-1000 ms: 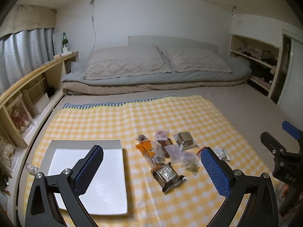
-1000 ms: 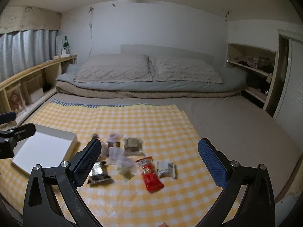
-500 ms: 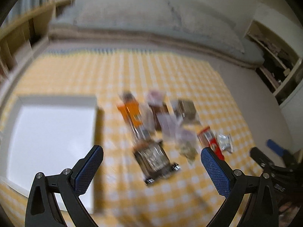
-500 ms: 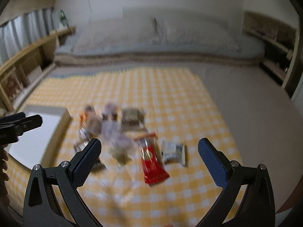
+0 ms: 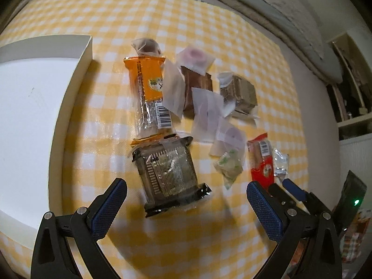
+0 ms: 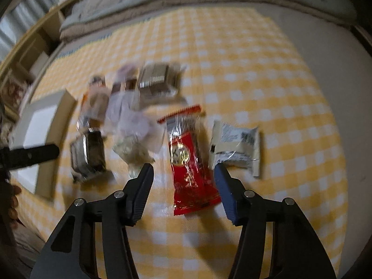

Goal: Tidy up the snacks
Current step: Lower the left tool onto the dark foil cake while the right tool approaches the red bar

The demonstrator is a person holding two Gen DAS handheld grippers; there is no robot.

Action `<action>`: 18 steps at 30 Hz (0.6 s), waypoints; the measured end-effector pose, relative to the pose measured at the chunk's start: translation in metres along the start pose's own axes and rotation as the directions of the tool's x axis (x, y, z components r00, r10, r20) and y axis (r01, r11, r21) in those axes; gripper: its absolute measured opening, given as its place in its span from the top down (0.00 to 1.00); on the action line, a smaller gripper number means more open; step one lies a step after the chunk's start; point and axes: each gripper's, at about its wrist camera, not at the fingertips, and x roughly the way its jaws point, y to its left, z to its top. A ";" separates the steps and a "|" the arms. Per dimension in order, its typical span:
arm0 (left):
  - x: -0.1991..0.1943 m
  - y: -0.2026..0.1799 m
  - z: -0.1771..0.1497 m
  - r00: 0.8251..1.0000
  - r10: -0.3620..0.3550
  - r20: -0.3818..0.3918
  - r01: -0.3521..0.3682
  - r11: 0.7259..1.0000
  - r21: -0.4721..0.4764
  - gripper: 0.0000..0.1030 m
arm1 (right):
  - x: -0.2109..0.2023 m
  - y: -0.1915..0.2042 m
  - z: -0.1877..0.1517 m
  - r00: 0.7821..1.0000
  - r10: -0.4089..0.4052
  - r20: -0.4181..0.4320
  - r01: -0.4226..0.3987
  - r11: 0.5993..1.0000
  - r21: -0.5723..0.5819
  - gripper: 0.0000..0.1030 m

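Item: yellow checked cloth (image 5: 232, 34), spread flat, serving as ground for all entries below.

White box (image 5: 30, 116): shallow, lay at the cloth's left edge, apart from the snack heap.

Orange packet (image 5: 148, 93): long, lay nearest the white box, barcode end toward the viewer. A small clear pouch with something dark inside (image 5: 146, 46) touched its far end.

Dark foil-and-clear pack (image 5: 169, 176): just below the orange packet, its top edge touching it.

Brown wrapper (image 5: 197, 88), pink-centred pouch (image 5: 194, 58) and several translucent white sachets (image 5: 207, 114): overlapped one another right of the orange packet. Silver-grey pack (image 5: 239, 93): right again.

Pale green pouch (image 5: 229, 166): below the sachets.

Red packet (image 6: 188, 160): right of the green pouch, long axis running toward the viewer. Silver sachet (image 6: 234, 146): just beside it, farther right.

Left gripper (image 5: 186, 200): spread wide, empty, fingers flanking the near end of the dark pack; contact could not be told.

Right gripper (image 6: 183, 183): partly parted, fingers either side of the red packet's near half, not clamped on it. That view was blurred.
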 end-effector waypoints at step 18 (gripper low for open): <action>0.057 0.000 -0.001 0.992 0.081 -0.092 -0.083 0.996 -0.018 0.08 | 0.007 0.008 -0.033 0.988 0.012 -0.154 0.000 0.997 0.079 0.63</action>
